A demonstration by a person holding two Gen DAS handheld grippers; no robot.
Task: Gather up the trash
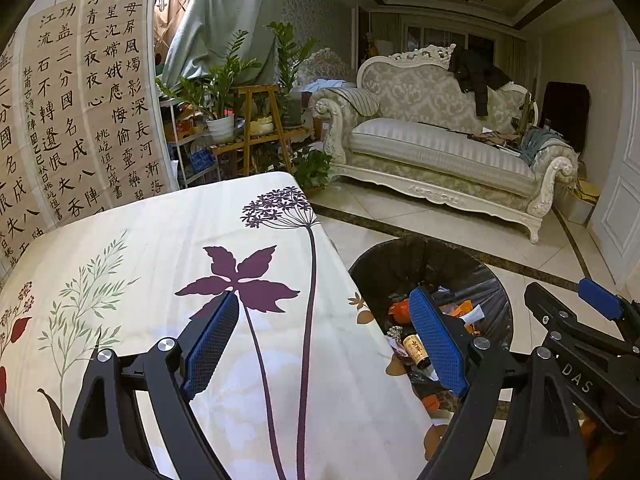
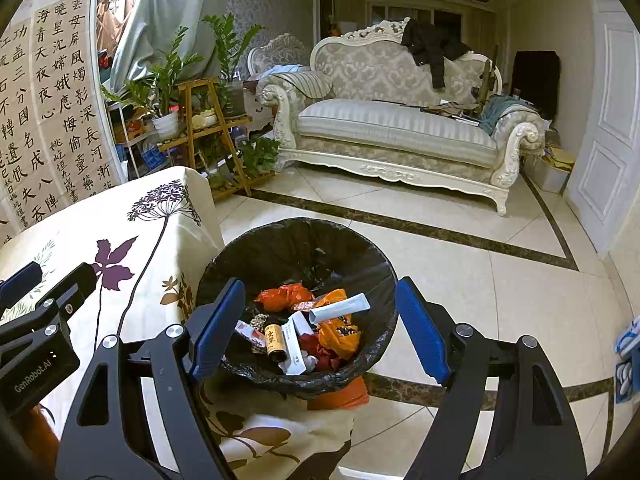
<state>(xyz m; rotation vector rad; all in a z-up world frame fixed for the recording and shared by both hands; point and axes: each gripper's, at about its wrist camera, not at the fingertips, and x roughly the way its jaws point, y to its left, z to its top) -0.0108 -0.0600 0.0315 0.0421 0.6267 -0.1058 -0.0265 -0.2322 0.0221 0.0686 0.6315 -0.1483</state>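
A cream, carved-frame sofa (image 2: pixel 400 120) fills the far side of the room at twelve o'clock in both views, with a dark jacket (image 2: pixel 432 50) slung over its back. The table under a cream cloth printed with purple leaves and flower heads (image 1: pixel 168 264) takes most of the left wrist view. In the right wrist view it shrinks to a strip at nine o'clock. Calligraphy sheets (image 1: pixel 80 100) hang at ten o'clock, beside a wooden plant stand with green pot plants (image 2: pixel 208 112).

The round bin lined with a black plastic bag (image 2: pixel 304 240) stands on the pale tiled floor against the table's edge. The right wrist view looks straight into it. There the trash shows plainly: orange wrappers (image 2: pixel 336 336), a white flat packet (image 2: pixel 340 308), and a small brown bottle with a yellow label (image 2: pixel 275 342). The left wrist view cuts the bin to a slice at three o'clock, half hidden by a blue pad.

The left gripper (image 1: pixel 328 344) is spread wide above the cloth's edge, nothing between its blue pads. The right gripper (image 2: pixel 316 328) is likewise spread, empty, framing the bin's mouth. Each view catches the other gripper at its edge.
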